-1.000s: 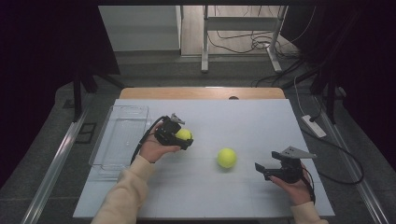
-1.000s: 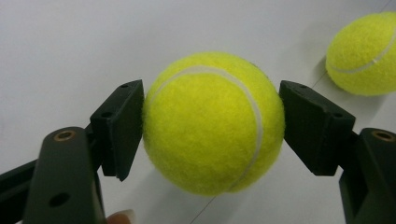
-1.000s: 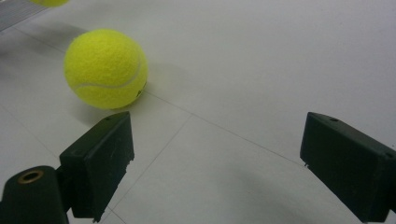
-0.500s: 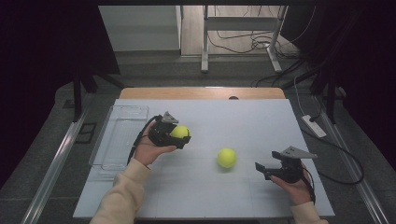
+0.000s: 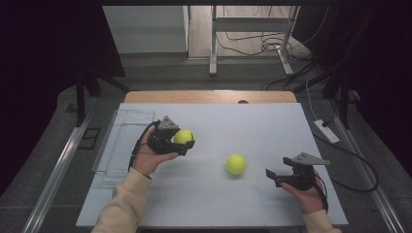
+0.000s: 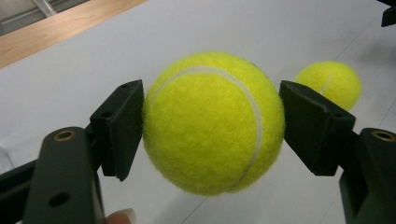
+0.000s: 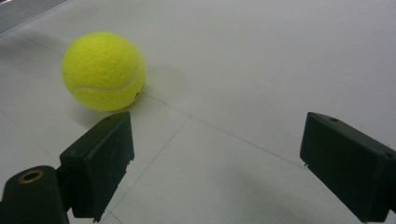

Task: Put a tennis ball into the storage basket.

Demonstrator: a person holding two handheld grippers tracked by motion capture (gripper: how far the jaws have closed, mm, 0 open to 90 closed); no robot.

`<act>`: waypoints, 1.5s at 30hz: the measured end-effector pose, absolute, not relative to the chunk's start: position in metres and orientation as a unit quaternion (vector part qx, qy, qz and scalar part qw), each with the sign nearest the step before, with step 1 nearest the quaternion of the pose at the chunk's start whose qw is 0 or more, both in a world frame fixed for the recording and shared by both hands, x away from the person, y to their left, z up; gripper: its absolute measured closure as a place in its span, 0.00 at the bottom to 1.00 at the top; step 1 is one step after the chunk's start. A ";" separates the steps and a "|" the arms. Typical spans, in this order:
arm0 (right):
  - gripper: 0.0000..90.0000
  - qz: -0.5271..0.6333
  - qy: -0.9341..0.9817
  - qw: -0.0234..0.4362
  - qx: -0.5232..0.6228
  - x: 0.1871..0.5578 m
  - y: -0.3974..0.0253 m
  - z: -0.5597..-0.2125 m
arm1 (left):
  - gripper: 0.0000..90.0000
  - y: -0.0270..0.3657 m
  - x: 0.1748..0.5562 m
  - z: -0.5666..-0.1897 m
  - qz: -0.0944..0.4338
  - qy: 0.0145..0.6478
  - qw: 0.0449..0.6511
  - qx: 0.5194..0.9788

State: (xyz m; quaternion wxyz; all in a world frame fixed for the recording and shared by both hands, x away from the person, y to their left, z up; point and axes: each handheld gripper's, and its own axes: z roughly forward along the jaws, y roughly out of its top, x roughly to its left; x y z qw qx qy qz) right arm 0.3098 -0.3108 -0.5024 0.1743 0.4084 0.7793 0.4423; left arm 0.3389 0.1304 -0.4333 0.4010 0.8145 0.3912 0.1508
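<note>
Two balls, one tray, two tongs; the left tongs [image 5: 187, 144] clench one ball [image 5: 183, 136] above the counter [image 5: 272, 131] beside the tray [image 5: 127, 116], not yet in it; the other ball [image 5: 235, 164] lies mid-counter, untouched, near the right tongs [image 5: 272, 175], which gape empty.

Looks like a lab or test room, not anybody's home. The white table [image 5: 214, 126] is the landmark: it sits alone on grey carpet, with dark curtains hanging on both sides of it. Behind its far wooden edge there's a metal desk frame [image 5: 250, 29] with loose cables [image 5: 248, 43] tangled on the floor under it. A white power strip [image 5: 326, 131] lies just off the table's right side, and floor rails run along both sides.
</note>
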 end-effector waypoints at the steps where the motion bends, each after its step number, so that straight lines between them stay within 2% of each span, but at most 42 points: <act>1: 0.11 0.443 0.779 0.178 0.407 0.309 -0.311 -0.502 | 0.30 0.132 0.338 -0.434 0.152 0.391 0.402 0.814; 45: 0.11 0.454 0.768 0.181 0.413 0.302 -0.309 -0.503 | 0.30 0.180 0.324 -0.442 0.176 0.432 0.436 0.770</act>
